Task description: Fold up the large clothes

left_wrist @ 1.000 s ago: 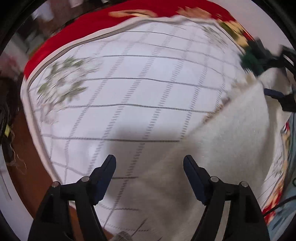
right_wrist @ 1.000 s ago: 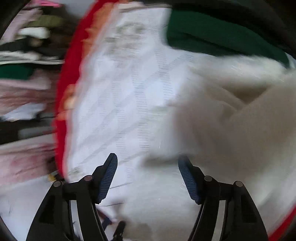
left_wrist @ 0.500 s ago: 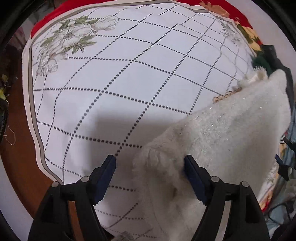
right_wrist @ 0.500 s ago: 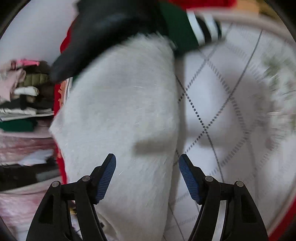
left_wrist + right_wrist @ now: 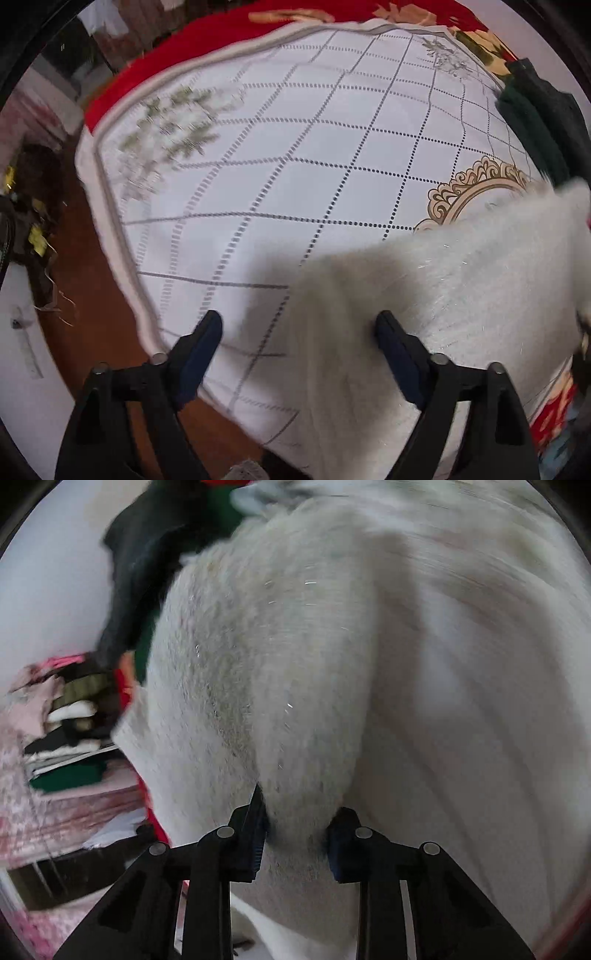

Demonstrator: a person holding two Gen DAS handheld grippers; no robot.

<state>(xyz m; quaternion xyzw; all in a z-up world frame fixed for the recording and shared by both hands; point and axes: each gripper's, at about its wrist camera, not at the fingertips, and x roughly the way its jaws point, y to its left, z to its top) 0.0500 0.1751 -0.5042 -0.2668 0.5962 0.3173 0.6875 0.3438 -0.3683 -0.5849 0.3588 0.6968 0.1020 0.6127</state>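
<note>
A fluffy white garment [image 5: 443,295] lies on a white checked tablecloth [image 5: 295,147]; in the left wrist view it covers the lower right. My left gripper [image 5: 299,332] is open above the garment's left edge, with the fabric under and between its fingers. In the right wrist view the white garment [image 5: 277,664] fills most of the frame, bunched and blurred. My right gripper [image 5: 295,830] is shut on a fold of it.
A dark green and black garment [image 5: 535,107] lies at the cloth's far right. A red flowered blanket [image 5: 207,40] shows beyond the cloth. A stack of folded clothes [image 5: 70,720] stands at the left in the right wrist view. Brown floor [image 5: 92,295] lies left of the table edge.
My right gripper has closed on the white garment; it was open before. My left gripper stays open, and its view has shifted over the cloth.
</note>
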